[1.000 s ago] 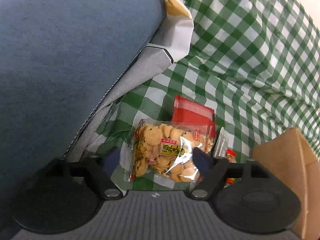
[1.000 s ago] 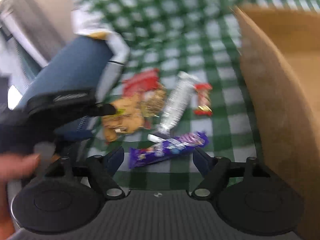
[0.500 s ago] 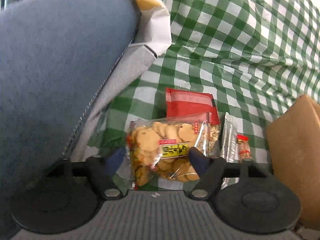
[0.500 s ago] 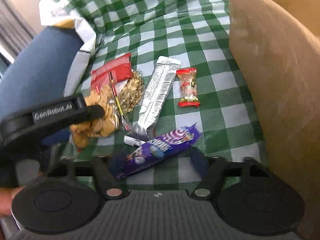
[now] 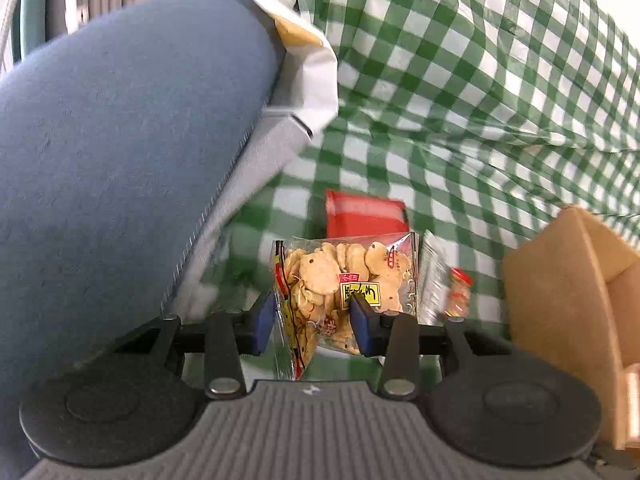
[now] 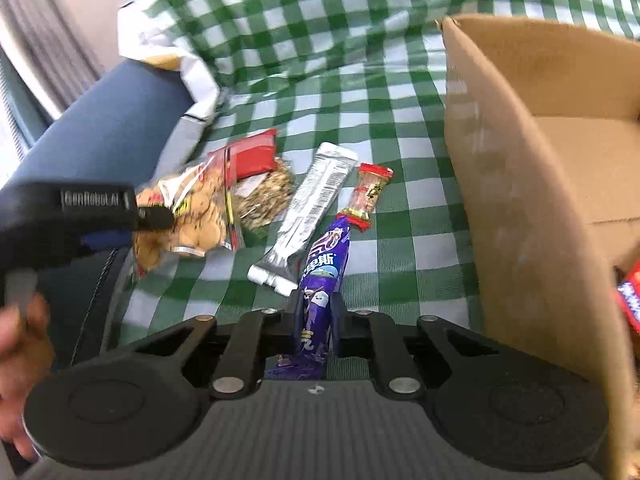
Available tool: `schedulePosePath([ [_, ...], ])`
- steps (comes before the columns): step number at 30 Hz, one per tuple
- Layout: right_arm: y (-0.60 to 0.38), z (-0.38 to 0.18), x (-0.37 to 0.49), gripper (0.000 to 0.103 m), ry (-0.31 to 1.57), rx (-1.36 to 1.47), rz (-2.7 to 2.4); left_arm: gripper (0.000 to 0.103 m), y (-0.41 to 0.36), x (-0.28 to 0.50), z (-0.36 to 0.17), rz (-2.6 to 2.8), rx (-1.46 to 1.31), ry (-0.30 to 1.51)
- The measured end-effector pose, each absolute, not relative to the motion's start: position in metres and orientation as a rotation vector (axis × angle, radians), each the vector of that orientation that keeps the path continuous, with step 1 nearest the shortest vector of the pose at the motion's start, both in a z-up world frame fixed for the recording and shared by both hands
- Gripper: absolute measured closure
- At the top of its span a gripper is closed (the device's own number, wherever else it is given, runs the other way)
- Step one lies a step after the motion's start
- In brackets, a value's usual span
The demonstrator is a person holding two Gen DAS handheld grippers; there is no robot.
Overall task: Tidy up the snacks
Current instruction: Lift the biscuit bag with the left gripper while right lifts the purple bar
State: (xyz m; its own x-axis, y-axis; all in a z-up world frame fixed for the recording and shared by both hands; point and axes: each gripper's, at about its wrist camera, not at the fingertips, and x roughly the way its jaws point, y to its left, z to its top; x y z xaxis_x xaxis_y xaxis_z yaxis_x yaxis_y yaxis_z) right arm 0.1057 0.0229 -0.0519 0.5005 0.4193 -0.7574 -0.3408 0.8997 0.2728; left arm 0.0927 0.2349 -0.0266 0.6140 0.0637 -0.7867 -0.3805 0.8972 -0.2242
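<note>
Lot in hand: two grasps closing at once over a green check cloth (image 6: 400, 128). Left gripper (image 5: 312, 322), jaws closing, its blue pads (image 5: 264, 320) against the sides of a clear cracker bag (image 5: 340, 280), which crumples between them and looks lifted at its near end; advice here is to close gently so the crackers do not break, and to raise it clear of the red packet (image 5: 364, 216) behind before carrying it off. Right gripper (image 6: 316, 316), jaws closing and nearly together, pinching a purple bar (image 6: 324, 264) near its lower end; the long free end may droop, so keep it upright on the way to the box (image 6: 520, 168), which stands open at the cloth's right edge with some wrappers already inside. Left on the cloth, mid-field: silver bar (image 6: 316, 204), seed packet (image 6: 264, 196), small red candy (image 6: 368, 196). Surroundings: cloth rumpled toward the far edge; blue cushion (image 5: 120, 140) along its left edge; white paper bag (image 5: 304, 52) at the cushion's far end.
</note>
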Motion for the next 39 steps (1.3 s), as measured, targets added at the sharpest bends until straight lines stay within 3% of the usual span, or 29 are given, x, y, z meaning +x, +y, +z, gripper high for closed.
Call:
schedulePosePath([
  [13, -0.001, -0.039, 0.009, 0.088, 0.921, -0.138, 0.597, 0.057, 0.218, 0.062, -0.051, 0.254, -0.474, 1.196],
  [26, 0.013, -0.074, 0.013, 0.087, 1.004, -0.223, 0.589, 0.042, 0.2, 0.075, -0.067, 0.236, -0.375, 1.244],
  [30, 0.015, -0.079, 0.012, 0.079, 1.02, -0.233, 0.589, 0.037, 0.194, 0.078, -0.069, 0.23, -0.337, 1.252],
  [32, 0.016, -0.08, 0.012, 0.075, 1.026, -0.248, 0.585, 0.037, 0.194, 0.078, -0.07, 0.227, -0.33, 1.252],
  [39, 0.015, -0.082, 0.012, 0.075, 1.027, -0.262, 0.579, 0.037, 0.193, 0.078, -0.07, 0.224, -0.325, 1.251],
])
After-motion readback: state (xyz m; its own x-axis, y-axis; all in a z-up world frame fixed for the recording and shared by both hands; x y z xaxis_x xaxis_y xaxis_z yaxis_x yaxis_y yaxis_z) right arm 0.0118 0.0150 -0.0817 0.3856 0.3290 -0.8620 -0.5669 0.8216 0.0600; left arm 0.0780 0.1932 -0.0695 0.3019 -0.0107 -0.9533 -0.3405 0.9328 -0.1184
